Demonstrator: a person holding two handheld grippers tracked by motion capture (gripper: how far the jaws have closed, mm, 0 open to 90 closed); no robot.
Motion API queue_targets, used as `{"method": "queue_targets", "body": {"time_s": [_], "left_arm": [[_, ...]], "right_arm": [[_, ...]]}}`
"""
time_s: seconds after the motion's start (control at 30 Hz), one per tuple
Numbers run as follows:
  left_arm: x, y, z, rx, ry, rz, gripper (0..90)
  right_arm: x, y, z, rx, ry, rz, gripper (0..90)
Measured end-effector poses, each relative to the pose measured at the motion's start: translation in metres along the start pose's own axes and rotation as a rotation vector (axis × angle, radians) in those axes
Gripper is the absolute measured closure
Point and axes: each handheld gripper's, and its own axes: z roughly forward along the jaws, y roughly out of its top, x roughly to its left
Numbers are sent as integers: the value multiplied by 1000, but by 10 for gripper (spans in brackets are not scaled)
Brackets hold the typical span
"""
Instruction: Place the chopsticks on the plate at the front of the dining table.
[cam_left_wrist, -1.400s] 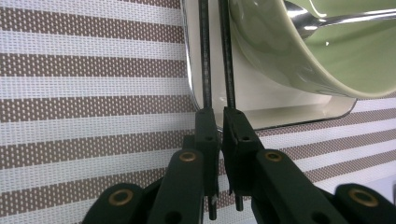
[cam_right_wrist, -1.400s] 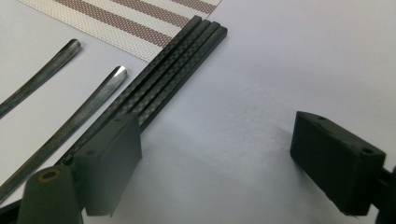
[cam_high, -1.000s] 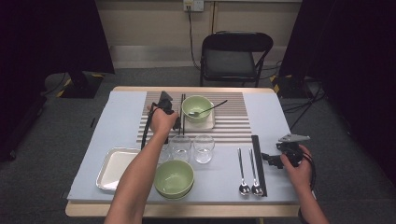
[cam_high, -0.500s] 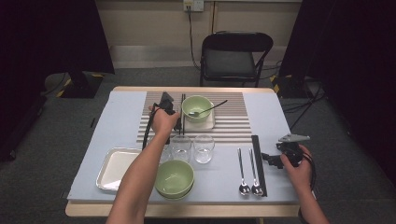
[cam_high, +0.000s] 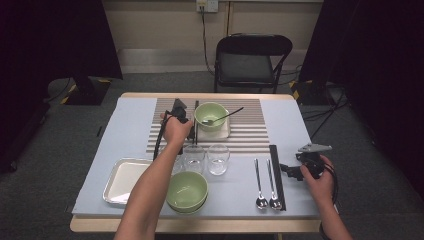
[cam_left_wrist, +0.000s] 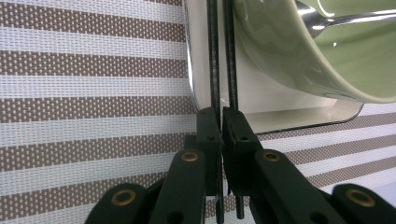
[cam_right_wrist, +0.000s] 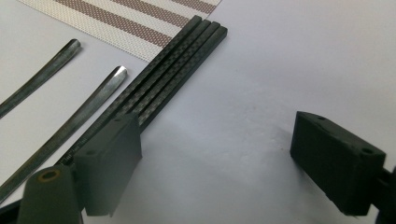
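Chopsticks gripped in the left gripper beside the green bowl.

High view: the left gripper sits on the striped mat, just left of the bowl with a spoon in it; the right gripper rests near the table's right edge. Left gripper view: jaws clenched on the two chopsticks, which lie along the edge of the white tray under the bowl. Right gripper view: jaws spread wide over bare table, with a second set of chopsticks lying by the left jaw.
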Motion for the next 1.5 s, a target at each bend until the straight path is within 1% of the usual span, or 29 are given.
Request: {"method": "queue_targets", "body": {"time_s": [0.03, 0.07, 0.1, 0.17, 0.23, 0.37, 0.43, 0.57, 0.6, 0.63, 0.67, 0.73, 0.8, 0.83, 0.9, 0.93, 1.0, 1.03, 1.07, 1.1, 1.2, 1.23, 1.33, 1.37, 1.4, 1.5], "left_arm": [[0, 0, 0, -2, 8, 2, 864], [0, 0, -1, 1, 4, 9, 864], [0, 0, 0, -1, -1, 1, 864], [0, 0, 0, -3, 2, 4, 864], [0, 0, -1, 11, -3, 23, 864], [-1, 0, 0, 5, 1, 22, 866], [-3, 0, 1, -2, -4, -2, 865], [-3, 0, 0, 3, 1, 16, 863], [-4, 0, 0, -1, 0, 6, 852], [-3, 0, 0, -4, -3, 14, 828], [-4, 0, 0, -8, -3, 12, 797], [-4, 0, -1, -16, -5, 17, 780], [-4, 1, -3, -9, -11, 31, 753], [-6, 0, -2, -14, -9, 16, 751], [-6, 0, -2, 6, -2, 30, 756], [-7, 0, -2, 11, -4, 28, 755], [-8, 0, -1, 6, 17, 28, 755], [-8, 0, 0, 12, 5, 28, 756], [-8, 0, 0, 21, 7, 37, 761], [-9, 0, 1, 12, 10, 31, 763], [-9, -1, 2, 21, 15, 40, 776], [-9, -1, 3, 23, 17, 35, 781], [-9, -1, 3, 24, 21, 40, 792], [-10, -1, 3, 20, 22, 25, 795], [-9, -1, 3, 21, 20, 32, 801], [-9, -1, 2, 22, 23, 30, 801]], "right_arm": [[0, 0, 0, -2, 0, -2, 155], [0, 0, 0, 0, 0, 0, 155], [0, 0, 0, -2, -1, -3, 155], [0, 0, 0, 0, 0, 0, 155], [0, 0, 0, -2, -1, -3, 155], [0, 0, 0, -1, 0, -1, 155], [0, 0, 0, -1, 0, -2, 155], [0, 0, 0, 0, 0, -1, 155], [0, 0, 0, -1, -1, -1, 155], [0, 0, 0, -1, -1, -1, 155], [0, 0, 0, -1, 0, -1, 155], [0, 0, 0, 0, 0, 0, 155], [0, 0, 0, 0, 0, -1, 155], [0, 0, 0, 0, 0, -1, 155], [0, 0, 0, -1, -1, -2, 155], [0, 0, 0, -1, -1, -2, 155], [0, 0, 0, 0, 0, -1, 155], [0, 0, 0, 0, 0, -2, 155], [0, 0, 0, 0, 0, -1, 155], [0, 0, 0, -1, 0, -1, 155], [0, 0, 0, -1, -1, -3, 155], [0, 0, 0, 0, 0, -1, 155], [0, 0, 0, -1, -1, -3, 155], [0, 0, 0, 0, 0, -1, 155], [0, 0, 0, 0, -1, -1, 155], [0, 0, 0, -1, -1, -2, 155]]}}
